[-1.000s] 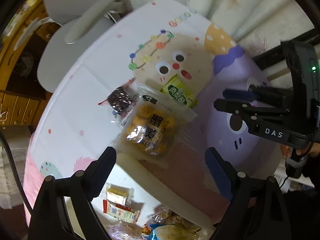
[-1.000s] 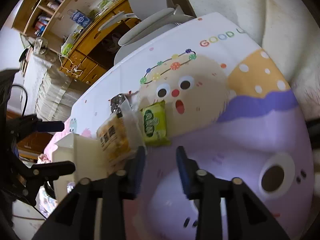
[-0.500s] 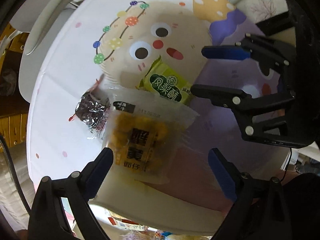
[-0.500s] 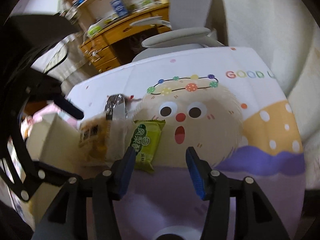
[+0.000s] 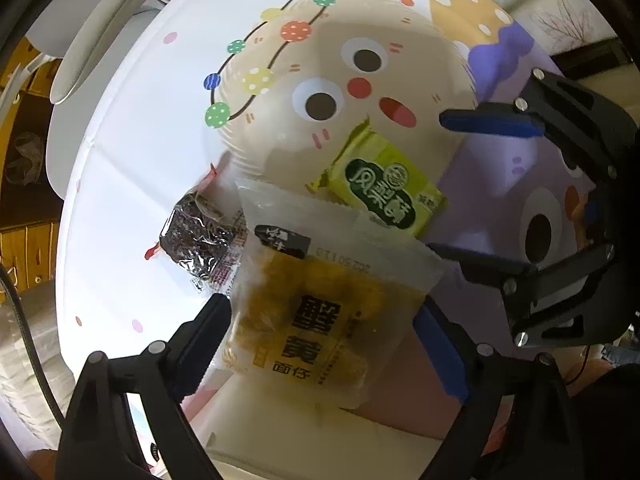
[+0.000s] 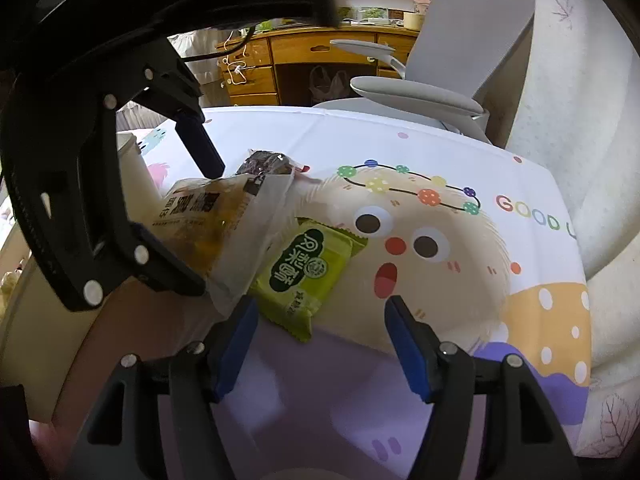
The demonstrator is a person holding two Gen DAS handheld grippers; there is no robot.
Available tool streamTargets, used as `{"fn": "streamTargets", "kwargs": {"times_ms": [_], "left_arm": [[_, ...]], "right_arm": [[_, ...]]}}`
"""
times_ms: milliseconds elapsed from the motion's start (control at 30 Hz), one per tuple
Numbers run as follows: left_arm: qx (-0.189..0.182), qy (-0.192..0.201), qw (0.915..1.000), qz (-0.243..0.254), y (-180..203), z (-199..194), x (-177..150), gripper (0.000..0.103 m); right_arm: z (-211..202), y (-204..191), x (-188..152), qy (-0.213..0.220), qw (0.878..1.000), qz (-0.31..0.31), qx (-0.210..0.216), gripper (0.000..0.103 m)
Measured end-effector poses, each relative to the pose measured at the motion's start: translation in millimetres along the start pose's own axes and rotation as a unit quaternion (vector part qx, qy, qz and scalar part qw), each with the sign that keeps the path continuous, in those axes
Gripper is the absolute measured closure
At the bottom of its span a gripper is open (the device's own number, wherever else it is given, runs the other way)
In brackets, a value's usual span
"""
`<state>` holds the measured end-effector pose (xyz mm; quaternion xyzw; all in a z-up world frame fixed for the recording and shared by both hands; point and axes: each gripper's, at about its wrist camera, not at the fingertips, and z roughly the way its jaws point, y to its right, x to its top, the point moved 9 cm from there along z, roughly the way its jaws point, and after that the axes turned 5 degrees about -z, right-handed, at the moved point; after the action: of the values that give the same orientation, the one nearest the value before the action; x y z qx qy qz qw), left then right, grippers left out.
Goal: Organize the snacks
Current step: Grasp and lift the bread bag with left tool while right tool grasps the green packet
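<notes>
A clear bag of yellow snacks (image 5: 320, 304) leans on the rim of a white box (image 5: 304, 436); it also shows in the right wrist view (image 6: 208, 224). My left gripper (image 5: 320, 344) is open, its fingers on either side of that bag. A green packet (image 5: 384, 188) lies flat on the cartoon tablecloth behind it, also in the right wrist view (image 6: 308, 272). My right gripper (image 6: 320, 344) is open just in front of the green packet. A dark foil packet (image 5: 196, 232) lies left of the bag.
A grey office chair (image 6: 452, 80) stands at the table's far edge, a wooden desk (image 6: 304, 64) behind it. The tablecloth (image 5: 160, 128) covers the table. A white padded surface (image 6: 580, 140) borders the table on the right.
My left gripper has moved forward so its fingers now flank the yellow snack bag. My right gripper has opened wider and swung in close to the green packet.
</notes>
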<state>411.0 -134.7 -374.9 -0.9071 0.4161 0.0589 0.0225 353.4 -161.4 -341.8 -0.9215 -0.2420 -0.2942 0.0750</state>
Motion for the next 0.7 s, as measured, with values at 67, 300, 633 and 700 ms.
{"fn": "streamTargets", "kwargs": {"times_ms": [67, 300, 633, 700], "left_arm": [[-0.004, 0.004, 1.0, -0.002, -3, 1, 3, 0.016], [-0.026, 0.017, 0.9995, -0.008, -8, -5, 0, 0.031], [-0.041, 0.036, 0.9966, -0.062, -28, -23, -8, 0.036], [-0.047, 0.042, 0.9954, -0.073, -31, -29, -13, 0.036]], "right_arm": [[1, 1, 1, 0.001, 1.0, 0.002, -0.004, 0.037], [5, 1, 5, 0.002, 1.0, 0.005, -0.009, 0.037], [13, -6, 13, 0.001, 1.0, 0.004, 0.006, 0.037], [15, -10, 17, 0.004, 1.0, 0.002, 0.007, 0.037]]}}
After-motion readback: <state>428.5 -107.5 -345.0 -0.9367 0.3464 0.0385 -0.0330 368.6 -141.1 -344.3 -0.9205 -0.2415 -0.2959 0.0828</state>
